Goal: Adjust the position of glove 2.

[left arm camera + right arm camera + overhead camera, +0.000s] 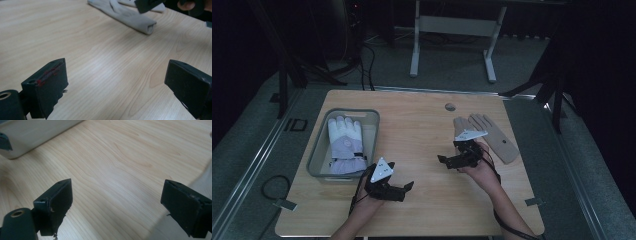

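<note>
A white padded glove (345,144) lies in the grey bin (373,120) at the table's left. A beige glove (492,134) lies flat on the wood at the right, fingers pointing away; the left gripper view shows this beige glove (130,16) far off. My left gripper (406,191) hovers low just right of the bin's near corner, pointing right, and its jaws stand open over bare wood (116,85). My right gripper (445,162) is beside the beige glove's near left edge, pointing left, jaws open with nothing between them (117,205). The bin's wall (30,135) shows ahead of it.
The wooden table (422,210) has a round cable hole (450,106) near its far edge. Bare wood lies between the two grippers. A white desk frame (452,30) stands on the floor beyond, and cables trail off at the left.
</note>
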A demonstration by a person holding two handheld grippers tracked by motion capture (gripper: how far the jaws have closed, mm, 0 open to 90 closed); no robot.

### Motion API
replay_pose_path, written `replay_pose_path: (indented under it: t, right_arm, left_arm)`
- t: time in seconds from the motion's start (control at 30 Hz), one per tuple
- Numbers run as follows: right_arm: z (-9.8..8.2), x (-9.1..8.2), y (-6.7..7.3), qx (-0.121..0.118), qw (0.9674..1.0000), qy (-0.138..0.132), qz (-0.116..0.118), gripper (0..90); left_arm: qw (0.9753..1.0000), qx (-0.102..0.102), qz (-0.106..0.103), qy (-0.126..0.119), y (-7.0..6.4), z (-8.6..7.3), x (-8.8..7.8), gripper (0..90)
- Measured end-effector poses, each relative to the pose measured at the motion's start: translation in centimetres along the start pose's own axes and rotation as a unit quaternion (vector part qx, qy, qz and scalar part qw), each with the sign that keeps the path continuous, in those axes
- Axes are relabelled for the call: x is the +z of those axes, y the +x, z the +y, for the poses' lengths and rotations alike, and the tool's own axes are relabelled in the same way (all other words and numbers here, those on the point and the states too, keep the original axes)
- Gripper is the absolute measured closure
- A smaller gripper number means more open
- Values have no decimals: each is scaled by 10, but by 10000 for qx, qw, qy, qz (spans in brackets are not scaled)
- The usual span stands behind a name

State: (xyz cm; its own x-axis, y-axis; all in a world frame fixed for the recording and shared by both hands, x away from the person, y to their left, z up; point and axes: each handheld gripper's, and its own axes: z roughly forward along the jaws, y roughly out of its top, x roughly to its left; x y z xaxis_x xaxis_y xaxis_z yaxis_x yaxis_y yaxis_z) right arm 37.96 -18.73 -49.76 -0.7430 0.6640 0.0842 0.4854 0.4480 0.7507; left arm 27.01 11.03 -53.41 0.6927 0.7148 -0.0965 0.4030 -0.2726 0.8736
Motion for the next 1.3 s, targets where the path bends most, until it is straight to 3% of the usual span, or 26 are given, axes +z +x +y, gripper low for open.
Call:
replay_pose_path:
  t: [0.07, 0.17, 0.33, 0.53, 0.67, 0.87, 1.2, 1.3]
  right_arm:
    - [-3, -2, -6, 46, 9999, -1, -109, 103]
    - [-7, -6, -16, 124, 9996, -85, -238, 131]
    - [-13, -15, -38, 127, 9976, -177, -654, 218]
    - [-21, -21, -69, 270, 9955, -72, -908, 313]
    - [-21, -21, -80, 368, 9947, -87, -957, 327]
    - [-23, -4, -95, 520, 9932, -15, -1043, 371]
    - [-27, 25, -108, 758, 9901, 103, -1177, 391]
    - [-33, 33, -105, 704, 9882, 216, -1345, 475]
  left_arm:
    - [10000, 49, 2, 24, 0, -3, 1, 46]
    - [9995, 279, 109, 45, -3, -6, 2, 46]
    - [9998, 160, -6, -76, -3, -8, -1, 46]
    - [9999, 106, -44, -120, -4, -13, -1, 46]
    - [9998, 163, -47, -95, -6, -15, 0, 46]
    - [9995, 314, -2, -99, -8, -15, 0, 46]
    - [9997, 246, -15, -73, -6, -16, -1, 46]
    - [9997, 201, -87, -59, -8, -18, -2, 46]
